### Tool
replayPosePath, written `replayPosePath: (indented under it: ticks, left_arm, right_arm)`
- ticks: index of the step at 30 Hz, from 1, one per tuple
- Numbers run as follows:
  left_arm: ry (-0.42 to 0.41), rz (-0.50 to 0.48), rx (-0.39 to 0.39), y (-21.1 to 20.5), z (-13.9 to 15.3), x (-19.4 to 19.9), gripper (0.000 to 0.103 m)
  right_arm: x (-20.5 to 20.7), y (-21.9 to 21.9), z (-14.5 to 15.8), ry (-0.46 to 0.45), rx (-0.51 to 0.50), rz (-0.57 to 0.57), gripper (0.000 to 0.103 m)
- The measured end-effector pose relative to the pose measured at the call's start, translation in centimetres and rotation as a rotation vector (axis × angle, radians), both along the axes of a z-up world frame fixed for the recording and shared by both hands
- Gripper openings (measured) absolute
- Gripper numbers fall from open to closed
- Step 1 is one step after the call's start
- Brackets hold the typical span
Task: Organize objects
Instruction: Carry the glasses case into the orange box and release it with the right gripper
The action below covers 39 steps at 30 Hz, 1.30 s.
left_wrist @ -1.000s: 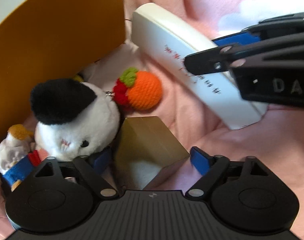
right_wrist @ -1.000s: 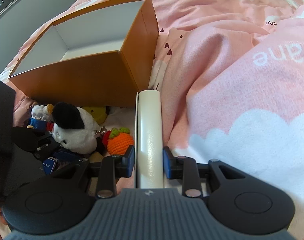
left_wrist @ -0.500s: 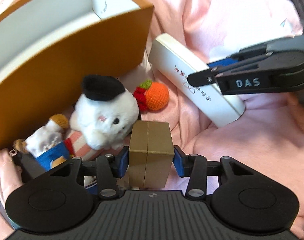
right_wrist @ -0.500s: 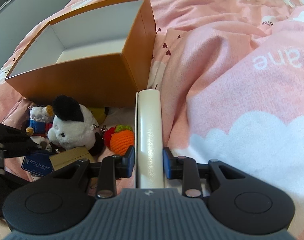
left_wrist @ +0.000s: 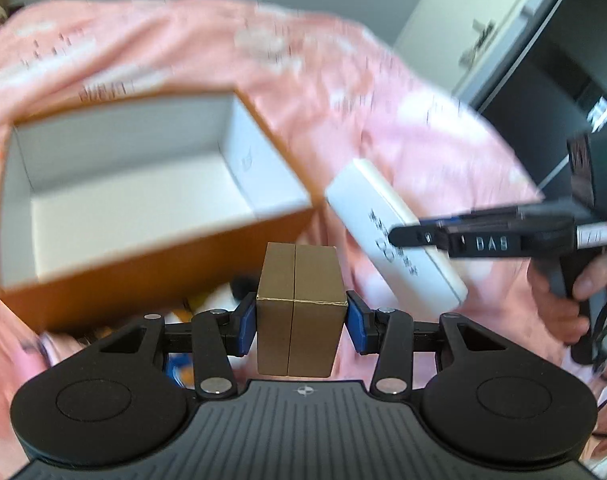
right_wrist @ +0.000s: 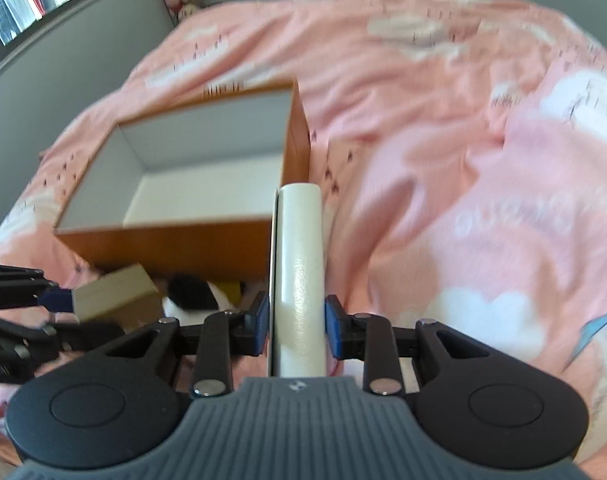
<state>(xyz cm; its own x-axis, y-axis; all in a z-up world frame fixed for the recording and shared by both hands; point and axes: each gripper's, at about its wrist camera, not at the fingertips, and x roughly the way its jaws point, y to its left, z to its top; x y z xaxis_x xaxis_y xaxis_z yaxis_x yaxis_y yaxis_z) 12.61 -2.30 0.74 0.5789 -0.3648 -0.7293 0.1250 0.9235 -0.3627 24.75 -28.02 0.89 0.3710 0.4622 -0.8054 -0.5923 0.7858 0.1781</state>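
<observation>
Two tongs, each clamped on a box above the pink bed (right_wrist: 443, 128).
Left tongs (left_wrist: 301, 320) grip a tan carton (left_wrist: 299, 308); right tongs (right_wrist: 296, 326) grip a white case (right_wrist: 299, 272), both beside the open orange box (right_wrist: 175, 240).

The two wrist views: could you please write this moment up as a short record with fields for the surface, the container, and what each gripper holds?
surface: pink bedspread with white cloud shapes
container: orange box, open top, white inside, nothing visible in it
left gripper: shut on the small brown box, held clear of the bedspread, in front of the orange box
right gripper: shut on the long white box, which points toward the orange box's near right corner
left behind: black-and-white plush toy, partly hidden in front of the orange box
</observation>
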Motion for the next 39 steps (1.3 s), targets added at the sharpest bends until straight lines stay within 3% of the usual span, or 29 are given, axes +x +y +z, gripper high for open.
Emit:
replayPosePath:
  ticks: [5, 10, 15, 19, 25, 32, 39]
  left_arm:
    - [-0.112, 0.088, 0.023, 3.2, 2.9, 0.6, 0.051]
    - [-0.125, 0.212, 0.090, 7.6, 4.1, 2.5, 0.051]
    - [-0.093, 0.310, 0.135, 11.6, 2.8, 4.1, 0.051]
    - [-0.108, 0.381, 0.215, 13.2, 2.4, 4.8, 0.051]
    - [-0.117, 0.407, 0.164, 15.5, 2.3, 5.0, 0.051]
    - [-0.109, 0.413, 0.119, 16.9, 1.4, 5.5, 0.051]
    - [-0.097, 0.398, 0.079, 17.1, 0.8, 5.8, 0.051]
  right_arm:
    - [0.2, 2.0, 3.9, -0.078, 0.060, 0.024, 0.031]
    - [1.9, 7.0, 4.9, -0.087, 0.129, 0.086, 0.031]
    - [4.2, 13.8, 2.3, -0.016, 0.173, 0.105, 0.031]
    - [5.7, 18.9, -0.8, 0.038, 0.184, 0.092, 0.031]
    - [6.8, 24.9, -5.4, 0.166, 0.145, 0.116, 0.031]
    - [7.6, 27.1, -9.3, 0.441, 0.238, 0.152, 0.031]
    - [8.8, 27.7, -9.9, 0.495, 0.145, 0.190, 0.034]
